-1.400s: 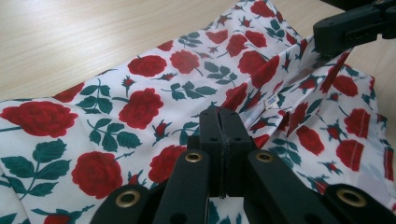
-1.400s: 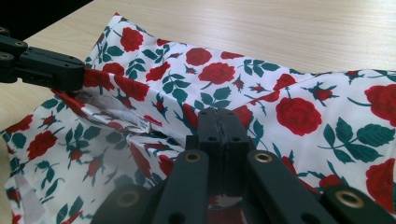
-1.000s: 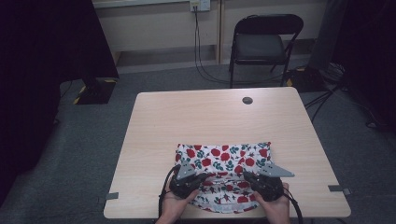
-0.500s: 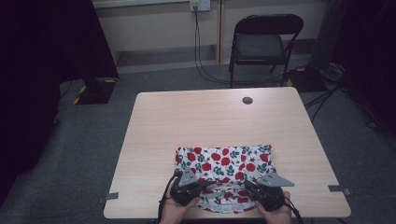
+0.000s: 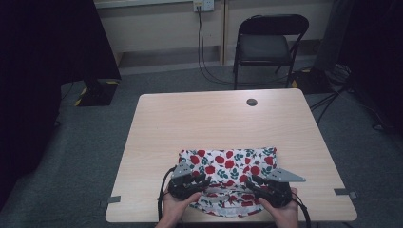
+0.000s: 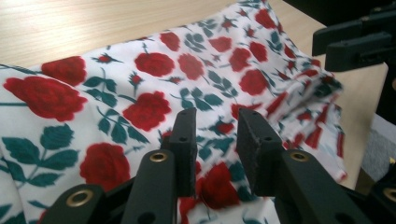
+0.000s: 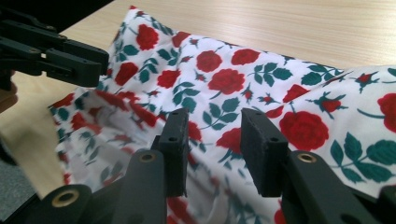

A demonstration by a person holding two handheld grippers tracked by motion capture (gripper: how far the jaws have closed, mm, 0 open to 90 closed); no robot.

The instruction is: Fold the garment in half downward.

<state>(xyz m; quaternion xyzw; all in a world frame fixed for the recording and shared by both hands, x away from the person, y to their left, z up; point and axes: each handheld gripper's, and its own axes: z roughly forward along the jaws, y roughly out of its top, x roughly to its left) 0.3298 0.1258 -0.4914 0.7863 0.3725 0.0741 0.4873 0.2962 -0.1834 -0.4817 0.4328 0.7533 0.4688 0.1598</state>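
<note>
Rose-printed cloth [image 5: 228,166] lying folded on the near half of the wooden table [image 5: 199,123], its front edge close to the table's near edge. Left gripper [image 6: 215,133] low over the cloth's near left part, jaws just opened, a gap between them, gripping nothing. Right gripper [image 7: 212,135] over the near right part, jaws also just opened, cloth loose below, not pinched. Both held from the bottom edge in the high view, near each other. Small dark disc [image 5: 251,101] near the far edge; black chair [image 5: 266,45] behind.
</note>
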